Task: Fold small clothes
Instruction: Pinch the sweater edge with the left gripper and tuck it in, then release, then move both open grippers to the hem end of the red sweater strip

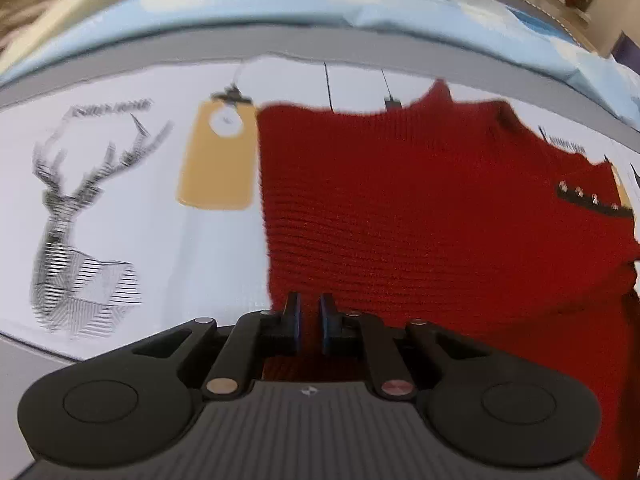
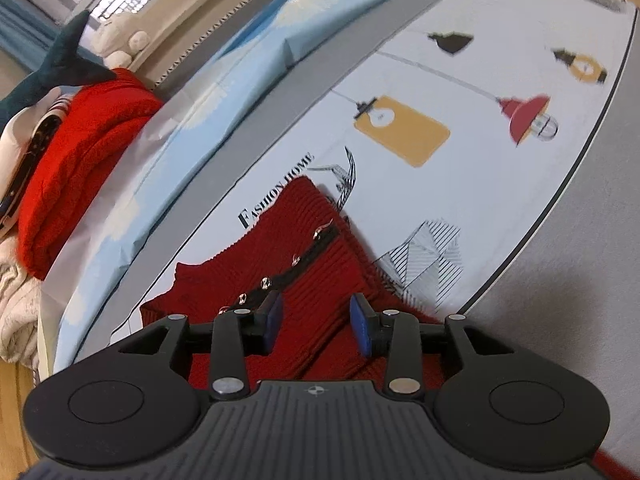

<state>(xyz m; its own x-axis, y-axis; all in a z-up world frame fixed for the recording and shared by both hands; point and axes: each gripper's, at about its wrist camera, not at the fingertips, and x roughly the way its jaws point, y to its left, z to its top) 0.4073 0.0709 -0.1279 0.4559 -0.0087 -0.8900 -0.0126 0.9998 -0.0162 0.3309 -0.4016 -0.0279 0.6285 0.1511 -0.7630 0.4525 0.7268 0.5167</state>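
A small red knitted sweater (image 1: pixel 420 208) lies flat on a white printed cloth (image 1: pixel 160 240). It has a black trim with small metal studs (image 1: pixel 592 200). My left gripper (image 1: pixel 309 312) is over the sweater's near left edge, its jaws close together with a narrow gap; I cannot tell if fabric is pinched. In the right wrist view the same sweater (image 2: pixel 304 280) shows its studded trim (image 2: pixel 296 268). My right gripper (image 2: pixel 316 320) is open above the sweater's near part and holds nothing.
The cloth (image 2: pixel 460 180) carries deer, lamp and text prints and has a grey border (image 2: pixel 580 240). A light blue sheet (image 2: pixel 224 80) lies beyond it. A folded red garment (image 2: pixel 80 160), plush toys (image 2: pixel 60 68) and a cream blanket (image 2: pixel 16 320) sit at the left.
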